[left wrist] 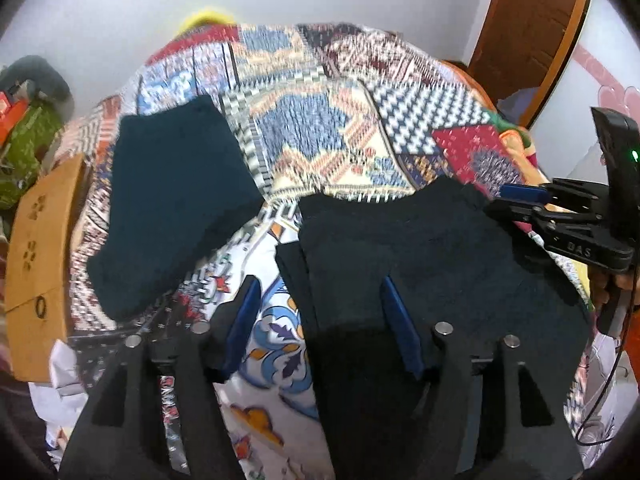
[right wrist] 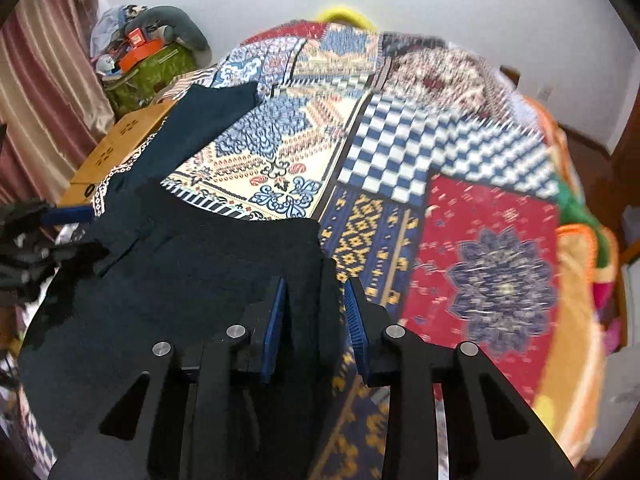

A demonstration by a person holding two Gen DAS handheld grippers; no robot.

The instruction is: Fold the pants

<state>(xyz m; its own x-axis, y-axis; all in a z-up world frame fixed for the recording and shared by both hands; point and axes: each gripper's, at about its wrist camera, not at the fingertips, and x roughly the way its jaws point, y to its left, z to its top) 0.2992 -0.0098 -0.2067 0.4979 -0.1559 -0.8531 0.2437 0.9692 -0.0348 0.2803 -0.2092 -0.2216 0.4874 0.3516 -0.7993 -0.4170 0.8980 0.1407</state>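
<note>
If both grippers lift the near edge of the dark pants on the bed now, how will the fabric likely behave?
Probably floppy: the dark pants lie limp, following the patchwork bedspread. Likely to sag between the left gripper and the right gripper, since each straddles only a side edge. Probably not slippery; the cloth looks matte and thick.

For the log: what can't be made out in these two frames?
- Near end of the dark pants: left wrist view, covered by the left gripper.
- Pants edge inside the right gripper: right wrist view, contact unclear.
- Bedspread far pattern: blurred, both views.
</note>
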